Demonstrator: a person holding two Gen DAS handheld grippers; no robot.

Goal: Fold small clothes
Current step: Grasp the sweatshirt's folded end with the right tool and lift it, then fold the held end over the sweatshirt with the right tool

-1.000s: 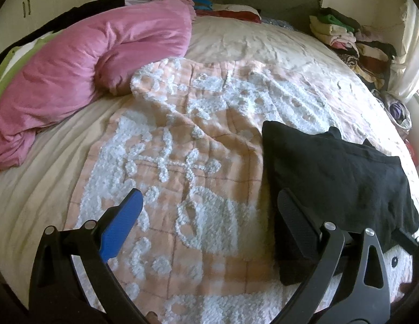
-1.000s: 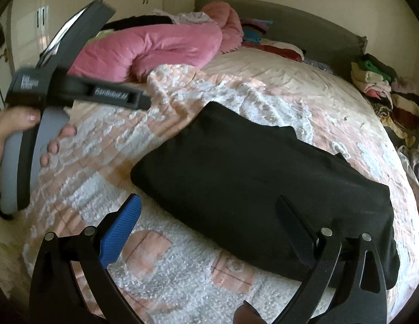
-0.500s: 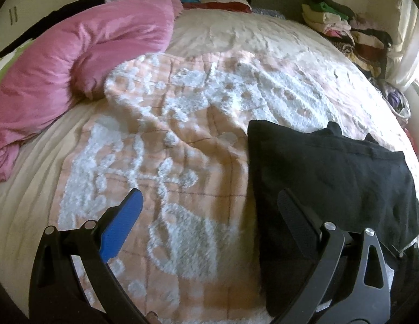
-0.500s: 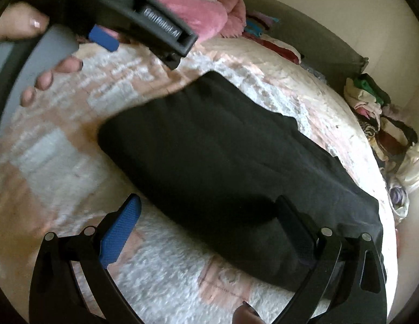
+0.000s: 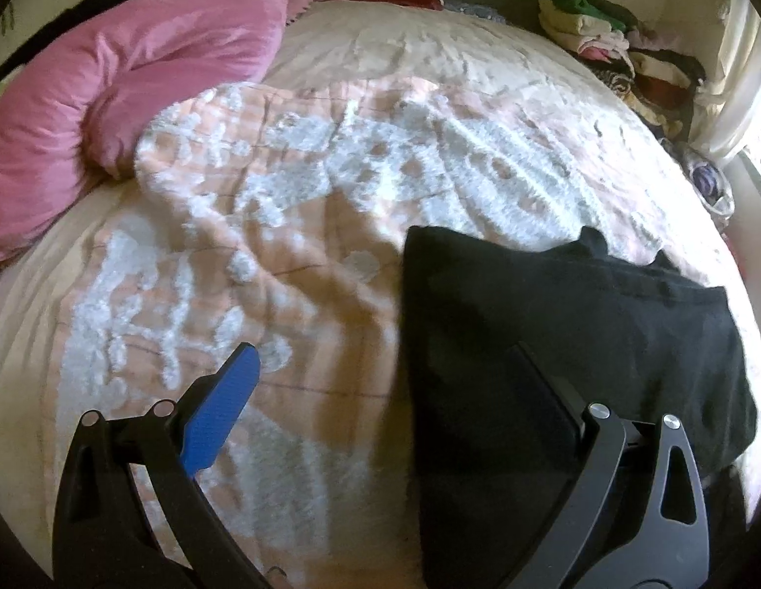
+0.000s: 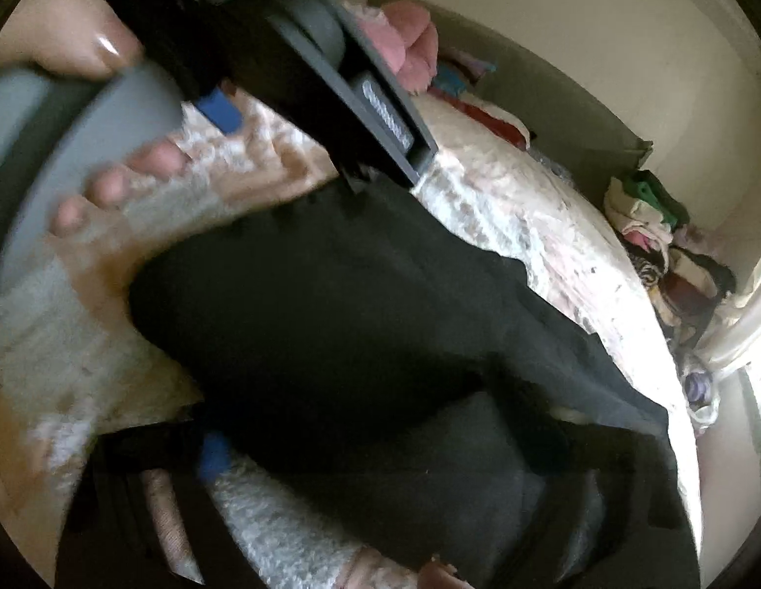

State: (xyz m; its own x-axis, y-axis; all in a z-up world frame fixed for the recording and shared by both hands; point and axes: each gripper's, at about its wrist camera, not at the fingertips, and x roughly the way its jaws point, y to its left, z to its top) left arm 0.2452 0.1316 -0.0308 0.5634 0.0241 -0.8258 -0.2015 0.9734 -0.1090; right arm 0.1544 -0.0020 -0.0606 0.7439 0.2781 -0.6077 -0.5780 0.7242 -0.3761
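Left gripper [image 5: 385, 378]: fingers spread wide, holding nothing; blue-padded finger [image 5: 223, 412] at 8 o'clock over the blanket [image 5: 302, 226], black finger [image 5: 542, 392] at 5 o'clock over the black garment [image 5: 567, 314]. Garment lies flat, folded, on the peach-and-white blanket on the bed [image 5: 429, 54], at 4 o'clock in left wrist view, left edge running straight down toward 6. Pink duvet [image 5: 125, 64] bunched at 10 o'clock, off the garment. Stack of folded clothes [image 5: 611, 39] at 1 o'clock by the bed edge.

Right wrist view is blurred: black garment [image 6: 361, 314] fills the center. Right gripper [image 6: 380, 446] low at 6 o'clock, smeared; can't tell if the fingers are apart or closed. Left gripper's body [image 6: 302, 54] and the hand [image 6: 86, 113] holding it at 11 o'clock, above the garment's far end.
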